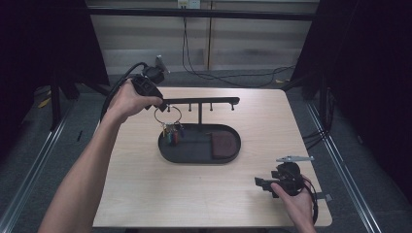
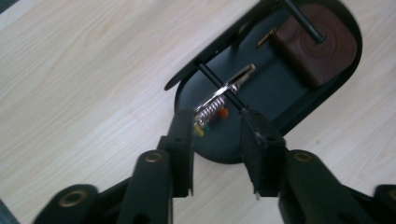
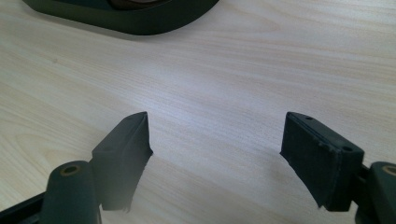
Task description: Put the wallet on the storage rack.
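A black oval tray (image 1: 199,161) carries a T-shaped stand whose crossbar (image 1: 204,101) has several pegs. A metal key ring (image 1: 168,114) with coloured keys (image 1: 172,133) hangs from a peg near the bar's left end. My left gripper (image 1: 163,104) is at that end of the bar. In the left gripper view its jaws (image 2: 217,119) stand apart on either side of the key ring (image 2: 219,95) without pressing it. A brown wallet (image 1: 223,144) lies in the tray's right half. My right gripper (image 1: 257,183) rests near the table's front right, open and with nothing in it (image 3: 215,135).
The light wooden table (image 1: 145,194) has bare wood around the tray. In the right gripper view the tray's rim (image 3: 140,23) lies some way ahead of the jaws. Black cables run across the floor behind the table, and dark curtains hang on both sides.
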